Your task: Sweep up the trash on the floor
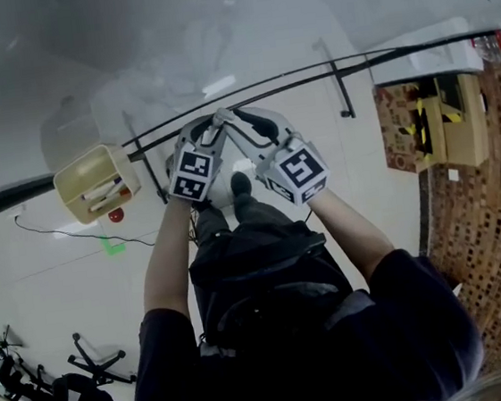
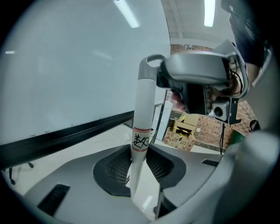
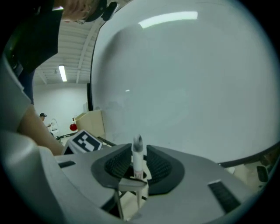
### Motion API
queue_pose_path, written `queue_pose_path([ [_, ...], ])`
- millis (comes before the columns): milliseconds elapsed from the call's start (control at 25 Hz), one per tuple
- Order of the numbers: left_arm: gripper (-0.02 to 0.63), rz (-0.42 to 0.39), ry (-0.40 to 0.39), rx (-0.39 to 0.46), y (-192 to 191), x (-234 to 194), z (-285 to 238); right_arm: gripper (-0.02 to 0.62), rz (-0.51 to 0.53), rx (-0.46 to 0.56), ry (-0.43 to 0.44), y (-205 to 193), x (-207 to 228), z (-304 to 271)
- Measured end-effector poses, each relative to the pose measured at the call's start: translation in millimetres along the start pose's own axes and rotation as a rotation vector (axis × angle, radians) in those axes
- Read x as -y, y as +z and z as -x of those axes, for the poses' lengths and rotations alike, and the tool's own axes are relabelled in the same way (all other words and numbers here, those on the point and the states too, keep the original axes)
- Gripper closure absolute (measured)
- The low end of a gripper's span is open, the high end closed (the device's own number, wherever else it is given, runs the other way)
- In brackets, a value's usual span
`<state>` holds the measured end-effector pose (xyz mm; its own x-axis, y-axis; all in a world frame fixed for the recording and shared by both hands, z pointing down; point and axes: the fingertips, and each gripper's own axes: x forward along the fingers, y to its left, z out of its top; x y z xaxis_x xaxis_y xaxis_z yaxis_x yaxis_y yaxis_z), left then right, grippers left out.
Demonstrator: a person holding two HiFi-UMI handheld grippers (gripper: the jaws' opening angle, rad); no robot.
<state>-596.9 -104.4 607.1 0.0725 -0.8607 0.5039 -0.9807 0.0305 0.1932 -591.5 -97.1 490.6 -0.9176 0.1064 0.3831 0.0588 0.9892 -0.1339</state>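
Observation:
A white handle [image 2: 142,122] with a red-edged label stands upright between the pads of my left gripper [image 2: 139,164], which is shut on it. Its top end has a hang loop. In the right gripper view that top end [image 3: 138,153] sits between the jaws of my right gripper [image 3: 136,165]. They stand open around it, with a narrow gap at each side. In the head view the left gripper [image 1: 209,130] and right gripper [image 1: 234,119] meet tip to tip in front of the person. What the handle carries lower down is hidden.
A beige bin [image 1: 96,181] holding white items lies at the left, with a red object [image 1: 116,215] beside it. A black-edged white panel [image 1: 308,76] runs across ahead. Cardboard boxes [image 1: 430,121] stand at the right by brick-patterned flooring [image 1: 498,239]. Black stands [image 1: 66,396] crowd the lower left.

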Motion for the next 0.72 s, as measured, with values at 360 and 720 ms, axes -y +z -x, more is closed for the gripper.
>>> queue_pose_path([
  [360, 0.502, -0.004, 0.041, -0.048, -13.4, -10.7, 1.7, 0.467, 0.154, -0.199, -0.007, -44.6, -11.3, -41.4],
  [720, 0.497, 0.053, 0.18, -0.117, -52.2, -26.2, 40.8, 0.489, 0.194, -0.176, 0.024, -39.1, -26.2, -62.6],
])
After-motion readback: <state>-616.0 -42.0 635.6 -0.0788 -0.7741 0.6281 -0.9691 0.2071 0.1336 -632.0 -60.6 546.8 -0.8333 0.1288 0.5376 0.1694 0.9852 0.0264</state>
